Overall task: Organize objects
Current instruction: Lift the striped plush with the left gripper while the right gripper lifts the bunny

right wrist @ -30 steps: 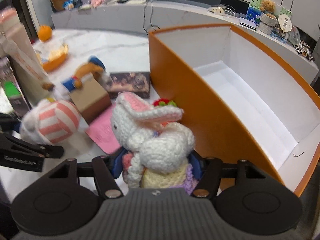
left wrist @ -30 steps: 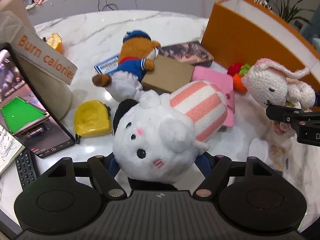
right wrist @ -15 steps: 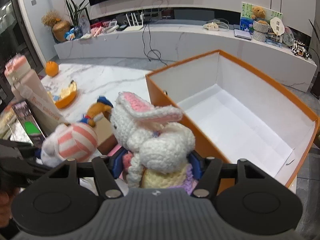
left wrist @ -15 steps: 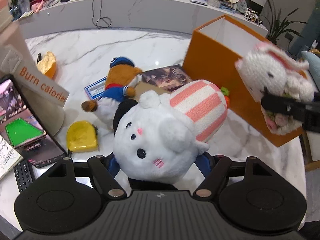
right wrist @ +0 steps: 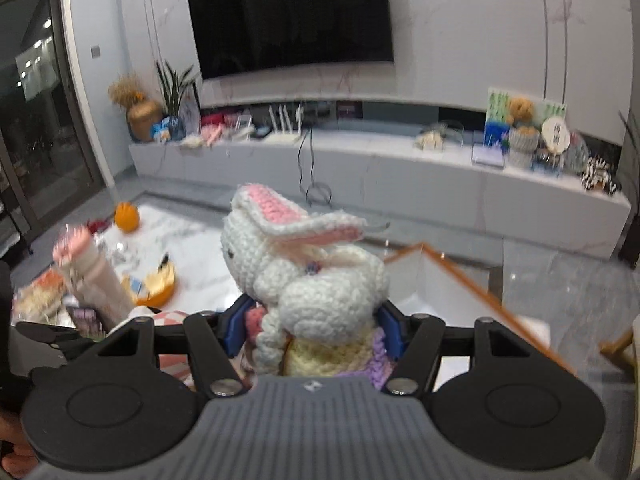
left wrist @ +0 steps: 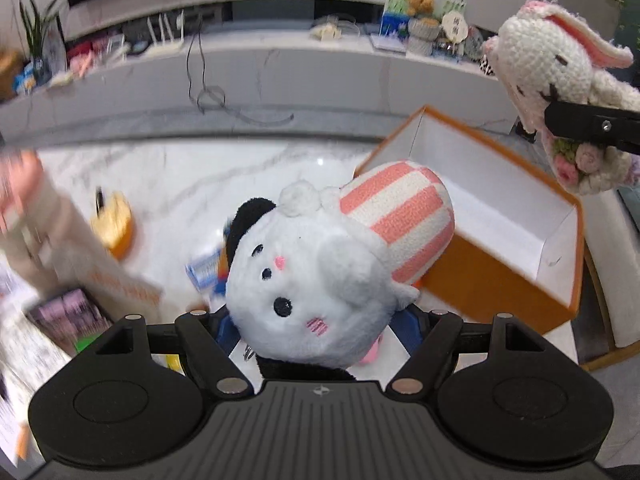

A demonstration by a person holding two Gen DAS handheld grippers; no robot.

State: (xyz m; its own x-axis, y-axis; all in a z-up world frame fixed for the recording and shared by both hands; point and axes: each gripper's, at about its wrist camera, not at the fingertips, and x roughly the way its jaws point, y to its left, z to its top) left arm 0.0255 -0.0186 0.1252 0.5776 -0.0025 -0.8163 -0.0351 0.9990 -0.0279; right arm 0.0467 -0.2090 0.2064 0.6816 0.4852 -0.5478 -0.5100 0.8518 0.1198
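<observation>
Both plushies lifted higher than half second ago, table dropped away. Left gripper (left wrist: 320, 320) clenched on white plush (left wrist: 308, 272), mid-air; orange box (left wrist: 500, 220) at 2 o'clock. Right gripper (right wrist: 312, 328) clenched on crochet bunny (right wrist: 308, 276), box rim at 3 o'clock. Centre each over opening, lower, then release.

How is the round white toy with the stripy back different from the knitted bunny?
The round plush toy is smooth and fluffy with pink and white stripes; the bunny is knitted yarn with long pink-lined ears. The plush toy looks rounder and fatter. Both are white, each held up in closed jaws near the orange box.
</observation>
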